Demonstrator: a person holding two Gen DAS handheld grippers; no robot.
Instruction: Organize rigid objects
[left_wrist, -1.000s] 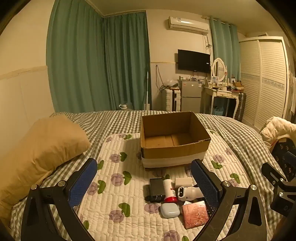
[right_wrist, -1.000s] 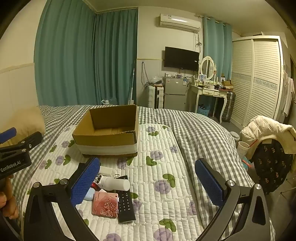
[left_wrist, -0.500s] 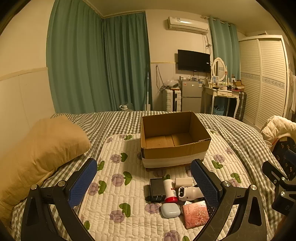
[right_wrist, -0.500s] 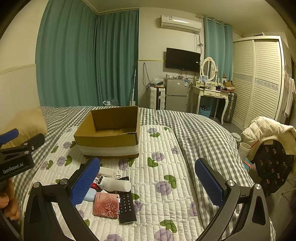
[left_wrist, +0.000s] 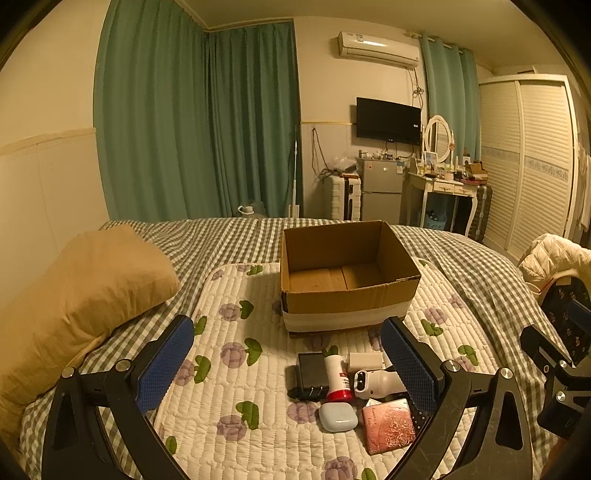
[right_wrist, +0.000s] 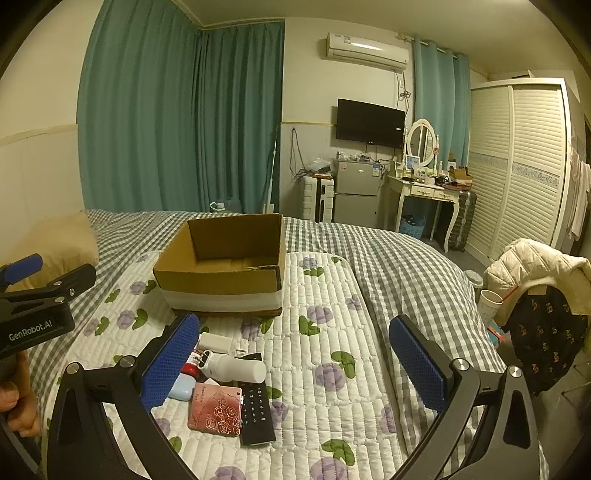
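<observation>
As both tools hover over the bed, little has shifted in the past second.

Left gripper: the left gripper (left_wrist: 286, 363) is spread wide and empty, its blue-padded fingers (left_wrist: 164, 363) framing the pile below; its view has barely drifted from a second ago.

Right gripper: the right gripper (right_wrist: 295, 363) is likewise parted with nothing between its jaws, and has crept slightly nearer the pile.

Pile: a black boxy charger (left_wrist: 312, 374), a white bottle with red cap (left_wrist: 336, 378), a white handheld device (left_wrist: 376, 380), a small white block (left_wrist: 365, 362), a pale blue rounded case (left_wrist: 338, 416), a pink rose-embossed wallet (left_wrist: 388, 424) and a black remote control (right_wrist: 256, 413) lie touching or just beside one another on the white floral quilted pad (left_wrist: 229, 387).

Box: the open brown cardboard box (left_wrist: 347, 273) sits beyond the pile on the same pad, holding nothing visible.

Change: nothing in the pile has moved; only the tools have edged in.

Meaning: sorting appears not yet begun, with a first pick likely next.
</observation>
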